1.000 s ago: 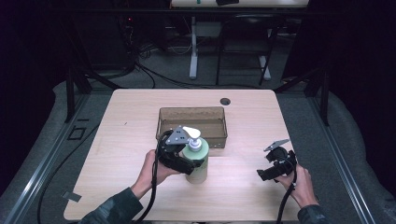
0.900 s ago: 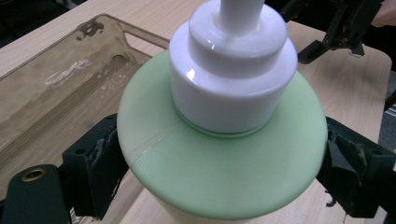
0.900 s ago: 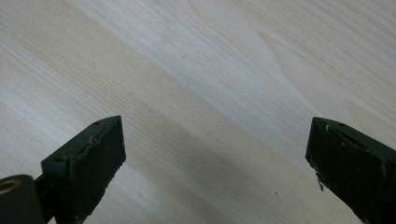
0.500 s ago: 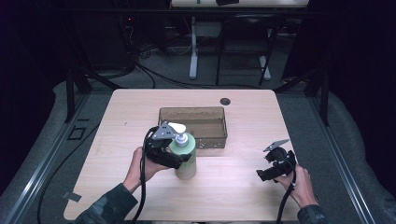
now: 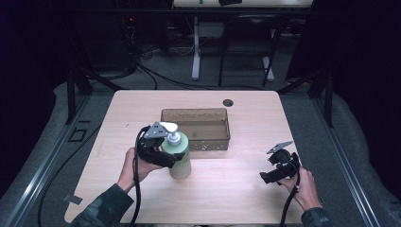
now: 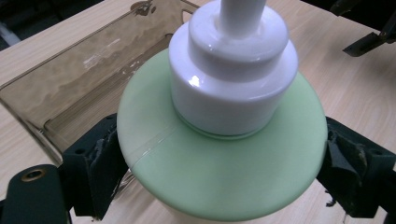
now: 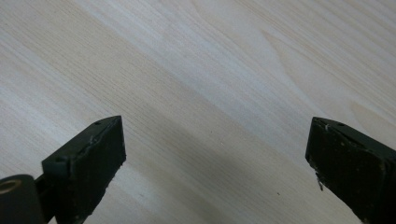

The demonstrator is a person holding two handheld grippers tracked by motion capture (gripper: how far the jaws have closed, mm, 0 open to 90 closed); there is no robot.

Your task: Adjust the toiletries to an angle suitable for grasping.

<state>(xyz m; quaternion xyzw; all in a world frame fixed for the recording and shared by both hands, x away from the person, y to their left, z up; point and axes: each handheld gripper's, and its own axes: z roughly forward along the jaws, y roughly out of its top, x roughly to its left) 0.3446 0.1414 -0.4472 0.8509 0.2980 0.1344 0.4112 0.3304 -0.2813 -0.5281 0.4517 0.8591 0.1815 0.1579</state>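
Note:
A pale green pump bottle (image 5: 179, 158) with a white pump head stands upright on the wooden table, just in front of the tray's left end. My left gripper (image 5: 163, 156) is shut on its body from the left side. In the left gripper view the bottle (image 6: 219, 154) sits between both black jaws, which press its sides. My right gripper (image 5: 272, 176) hovers low over the table's front right, jaws wide apart. The right gripper view looks between its open fingers (image 7: 88, 163) at bare wood.
A brownish transparent tray (image 5: 198, 116) lies at the table's middle, behind the bottle; its corner (image 6: 70, 88) shows in the left gripper view. A small dark hole (image 5: 228, 102) marks the table's far side. Cables trail from both grippers toward the front edge.
My left gripper has carried the bottle leftward and slightly nearer along the tray's front. The right gripper has stayed in place.

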